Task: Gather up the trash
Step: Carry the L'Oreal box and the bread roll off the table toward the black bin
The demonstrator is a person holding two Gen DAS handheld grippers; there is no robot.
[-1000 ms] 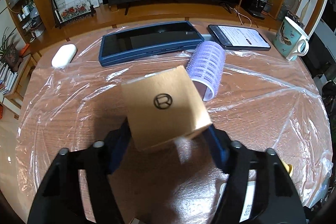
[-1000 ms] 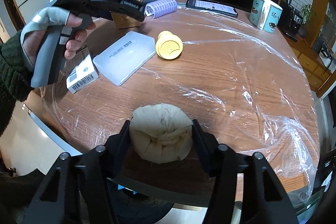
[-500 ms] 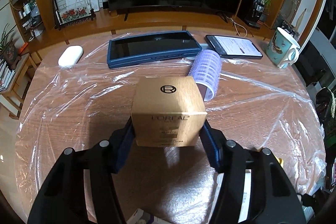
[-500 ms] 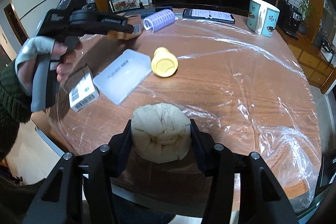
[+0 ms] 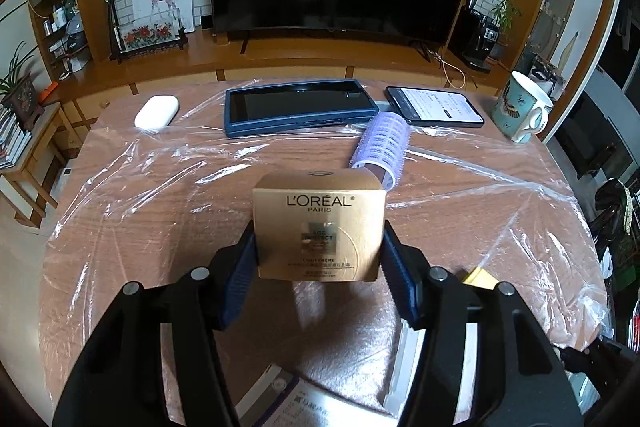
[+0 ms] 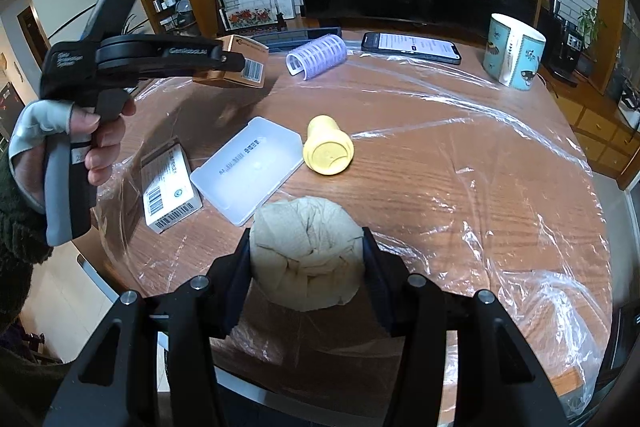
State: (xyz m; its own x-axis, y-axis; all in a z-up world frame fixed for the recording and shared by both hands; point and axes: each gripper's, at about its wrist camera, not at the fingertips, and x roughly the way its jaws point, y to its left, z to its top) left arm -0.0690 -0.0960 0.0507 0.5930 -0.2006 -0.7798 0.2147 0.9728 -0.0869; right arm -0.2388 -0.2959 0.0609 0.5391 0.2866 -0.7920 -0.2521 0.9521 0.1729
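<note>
The left gripper (image 5: 319,247) clamps a gold carton (image 5: 319,231) by its sides, lifted clear above the table (image 5: 160,195). The right gripper (image 6: 306,259) pinches a crumpled paper wad (image 6: 306,255) at the table's near edge. Beyond lie a clear plastic lid (image 6: 248,169), a yellow cap (image 6: 329,151) and a barcoded box (image 6: 170,189).

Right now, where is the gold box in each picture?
Left wrist view: the gold box sits in the middle, clamped between the left gripper fingers, lifted off the table.
Right wrist view: the same box is upper left, at the tip of the hand-held gripper, barcode side showing.
Shared landmark: the purple hair roller lies just beyond the box in both.
</note>
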